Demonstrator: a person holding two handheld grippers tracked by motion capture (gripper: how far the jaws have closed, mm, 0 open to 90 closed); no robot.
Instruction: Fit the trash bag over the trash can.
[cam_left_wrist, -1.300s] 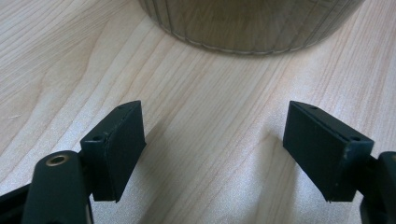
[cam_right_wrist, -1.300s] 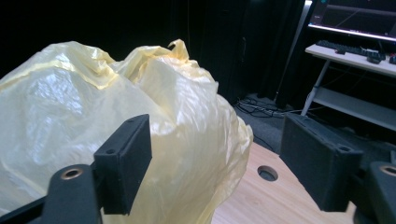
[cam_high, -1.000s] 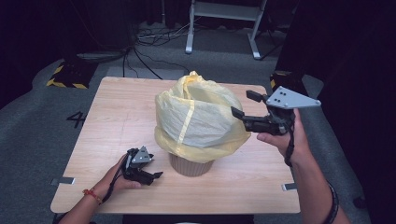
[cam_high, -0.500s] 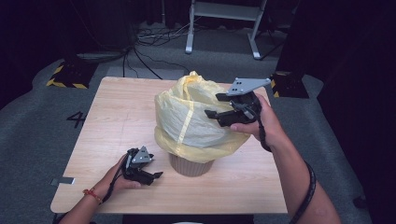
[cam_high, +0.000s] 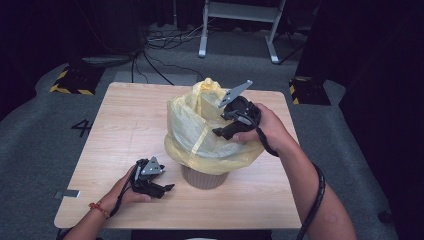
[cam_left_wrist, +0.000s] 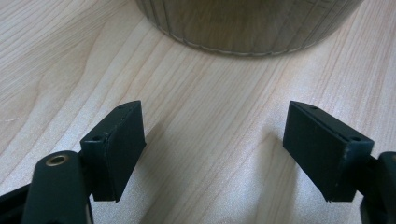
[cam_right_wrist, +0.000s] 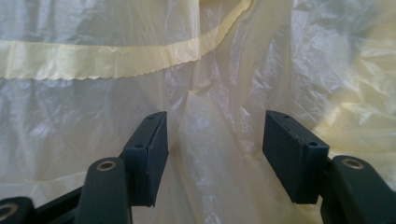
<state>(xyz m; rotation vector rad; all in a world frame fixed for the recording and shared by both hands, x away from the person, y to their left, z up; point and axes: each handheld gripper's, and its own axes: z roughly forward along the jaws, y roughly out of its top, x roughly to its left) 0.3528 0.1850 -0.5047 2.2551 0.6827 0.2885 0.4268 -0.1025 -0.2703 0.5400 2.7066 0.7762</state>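
Note:
A yellow plastic bag (cam_high: 195, 130) is draped loosely over a ribbed beige bin (cam_high: 204, 177) in the middle of the wooden table (cam_high: 125, 115). My right gripper (cam_high: 218, 133) is against the bag's upper right side. Its jaws have just been closing and still stand apart. In the right gripper view a raised fold of the bag (cam_right_wrist: 205, 135) lies between the pads of the right gripper (cam_right_wrist: 215, 154), below the bag's drawstring band (cam_right_wrist: 93, 60). My left gripper (cam_high: 167, 189) rests open on the table left of the bin. The left gripper (cam_left_wrist: 212, 149) has nothing between its fingers, and the bin (cam_left_wrist: 247, 23) is just ahead.
Bare tabletop stretches to the left and behind the bin. Beyond the table lie grey carpet, cables and a metal stand's legs (cam_high: 240, 30). Yellow-black striped blocks (cam_high: 75, 80) sit on the floor at both far corners.
The right hand has swung in from the table's right side to the bag and dropped a little, its jaws narrowing around a fold. The left hand has stayed put.

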